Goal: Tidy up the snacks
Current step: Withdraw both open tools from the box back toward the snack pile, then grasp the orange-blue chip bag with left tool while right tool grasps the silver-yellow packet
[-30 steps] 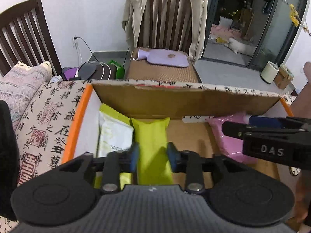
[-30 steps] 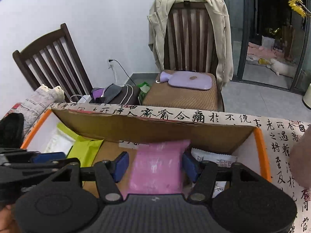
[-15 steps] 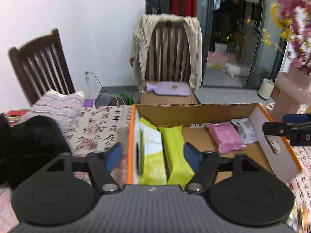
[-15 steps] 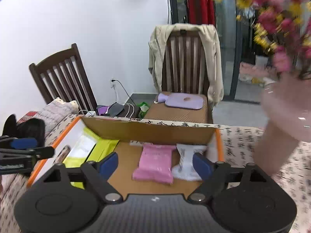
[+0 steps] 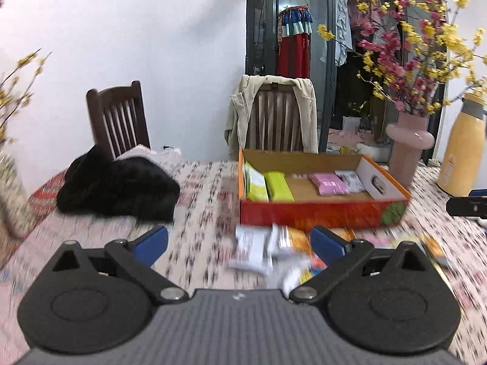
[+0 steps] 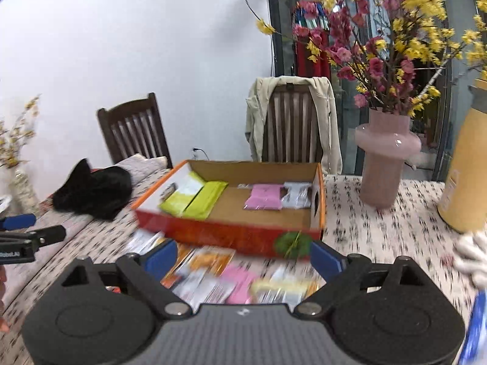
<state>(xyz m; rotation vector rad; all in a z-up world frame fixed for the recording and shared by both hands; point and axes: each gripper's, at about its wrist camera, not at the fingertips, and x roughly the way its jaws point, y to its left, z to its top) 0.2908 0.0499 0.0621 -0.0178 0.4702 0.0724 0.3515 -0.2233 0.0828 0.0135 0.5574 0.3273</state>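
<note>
An orange cardboard box point(image 5: 319, 213) point(image 6: 231, 234) stands on the patterned table. In it lie two green packets point(image 5: 268, 185) point(image 6: 197, 197) at the left, a pink packet point(image 5: 327, 183) point(image 6: 264, 200) and a white packet point(image 5: 353, 181) point(image 6: 296, 196) at the right. Loose snack packets point(image 5: 268, 252) point(image 6: 210, 273) lie blurred on the table in front of the box. My left gripper point(image 5: 240, 243) is open and empty above the loose packets. My right gripper point(image 6: 243, 257) is open and empty, also over the loose packets near the box front.
A pink vase point(image 5: 409, 149) point(image 6: 386, 164) with flowers and a yellow flask point(image 5: 462, 155) point(image 6: 468, 164) stand right of the box. Black clothing point(image 5: 121, 185) point(image 6: 94, 191) lies at the left. Two wooden chairs point(image 5: 277, 121) stand behind the table.
Both grippers let go of their packets in the box, opened wide and pulled back and up away from the box. The green and pink packets stay inside.
</note>
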